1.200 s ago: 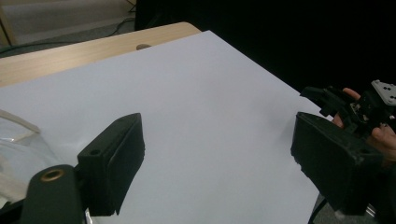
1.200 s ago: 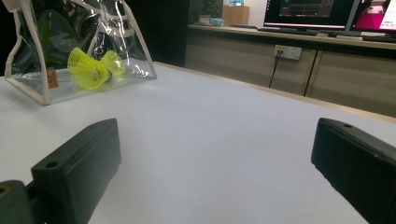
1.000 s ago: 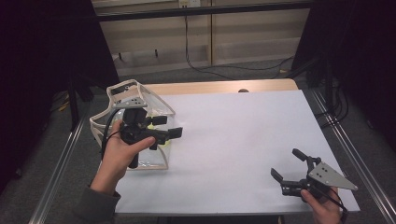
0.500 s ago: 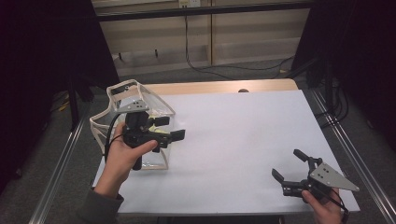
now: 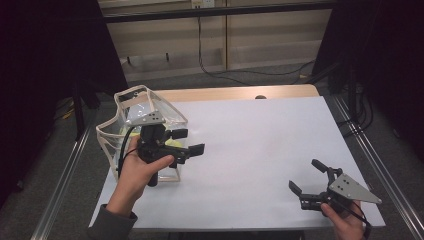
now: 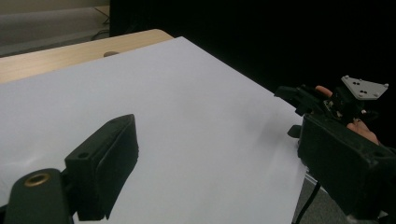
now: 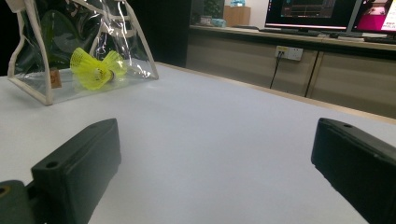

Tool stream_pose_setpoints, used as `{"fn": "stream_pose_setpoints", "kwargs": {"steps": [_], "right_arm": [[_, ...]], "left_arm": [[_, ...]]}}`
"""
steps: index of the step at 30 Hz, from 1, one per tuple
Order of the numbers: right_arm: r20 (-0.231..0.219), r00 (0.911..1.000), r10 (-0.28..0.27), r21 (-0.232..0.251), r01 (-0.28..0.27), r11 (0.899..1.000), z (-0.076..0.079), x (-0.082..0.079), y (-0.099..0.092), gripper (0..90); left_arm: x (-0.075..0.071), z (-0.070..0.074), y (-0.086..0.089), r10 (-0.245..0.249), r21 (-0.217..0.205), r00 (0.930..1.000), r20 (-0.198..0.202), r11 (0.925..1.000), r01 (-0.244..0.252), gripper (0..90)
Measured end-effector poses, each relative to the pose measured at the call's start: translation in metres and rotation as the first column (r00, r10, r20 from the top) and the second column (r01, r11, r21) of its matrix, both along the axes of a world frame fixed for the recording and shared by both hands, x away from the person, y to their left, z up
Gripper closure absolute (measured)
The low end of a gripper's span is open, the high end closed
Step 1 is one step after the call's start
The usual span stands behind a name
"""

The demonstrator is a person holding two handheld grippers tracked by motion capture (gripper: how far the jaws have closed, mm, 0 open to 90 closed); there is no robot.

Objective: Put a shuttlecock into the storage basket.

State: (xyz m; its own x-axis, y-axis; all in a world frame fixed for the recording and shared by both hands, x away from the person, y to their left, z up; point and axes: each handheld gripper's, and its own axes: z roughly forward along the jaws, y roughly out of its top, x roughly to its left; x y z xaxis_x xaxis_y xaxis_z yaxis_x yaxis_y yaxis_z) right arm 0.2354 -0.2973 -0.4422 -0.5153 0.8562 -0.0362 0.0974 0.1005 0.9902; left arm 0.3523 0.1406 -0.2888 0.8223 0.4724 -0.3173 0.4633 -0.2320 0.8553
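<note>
A clear plastic bag point(image 5: 125, 125) with cream edging stands at the table's left, and it also shows in the right gripper view as the bag point(image 7: 32, 70). Yellow shuttlecocks point(image 7: 95, 67) lie inside it. My left gripper point(image 5: 190, 141) hovers just right of the bag and points across the white table. Its jaws have just been opening, with nothing between them point(image 6: 219, 154). My right gripper point(image 5: 305, 175) sits near the front right corner, open and empty point(image 7: 215, 158), facing the bag. It also shows far off in the left gripper view point(image 6: 299, 100).
The white sheet point(image 5: 260, 145) covers the table, with a strip of bare wood point(image 5: 225, 93) along the far edge. Metal rails point(image 5: 370, 155) run down both sides. Cabinets and monitors point(image 7: 308, 14) stand beyond the table.
The left gripper has drifted slightly to the right, off the bag. The right gripper has stayed in place.
</note>
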Motion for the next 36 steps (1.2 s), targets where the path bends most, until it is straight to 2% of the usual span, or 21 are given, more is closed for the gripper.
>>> {"fn": "stream_pose_setpoints", "kwargs": {"steps": [10, 14, 21, 28, 32, 36], "right_arm": [[-0.003, 1.0000, -0.002, -0.002, 0.002, 1.000, 0.000, 0.001, 0.000, 1.4], [-0.002, 1.0000, -0.003, 0.003, 0.003, 1.000, 0.000, 0.000, 0.000, 1.4], [-0.003, 1.0000, 0.002, 0.002, -0.002, 1.000, 0.000, 0.001, 0.002, 1.4], [0.001, 1.0000, 0.001, 0.000, -0.001, 1.000, 0.000, 0.001, 0.001, 1.4], [-0.002, 1.0000, 0.005, -0.001, -0.005, 1.000, 0.000, 0.000, 0.002, 1.4], [-0.001, 1.0000, 0.000, 0.000, 0.000, 1.000, 0.000, 0.000, 0.001, 1.4]], "left_arm": [[-0.002, -0.011, 0.001, -0.007, -0.015, 0.9999, 0.014, 0.9999, 0.008, 9.7], [-0.005, -0.016, 0.003, -0.018, -0.006, 0.9993, 0.034, 0.9998, 0.018, 8.7], [-0.012, -0.026, 0.005, -0.041, -0.021, 0.9974, 0.060, 0.9989, 0.042, 6.8], [-0.017, -0.036, 0.016, -0.039, -0.021, 0.9967, 0.071, 0.9990, 0.041, 6.3], [-0.018, -0.041, 0.022, -0.039, -0.037, 0.9968, 0.070, 0.9985, 0.042, 6.1], [-0.018, -0.046, 0.027, -0.039, -0.027, 0.9960, 0.081, 0.9988, 0.041, 5.9]]}}
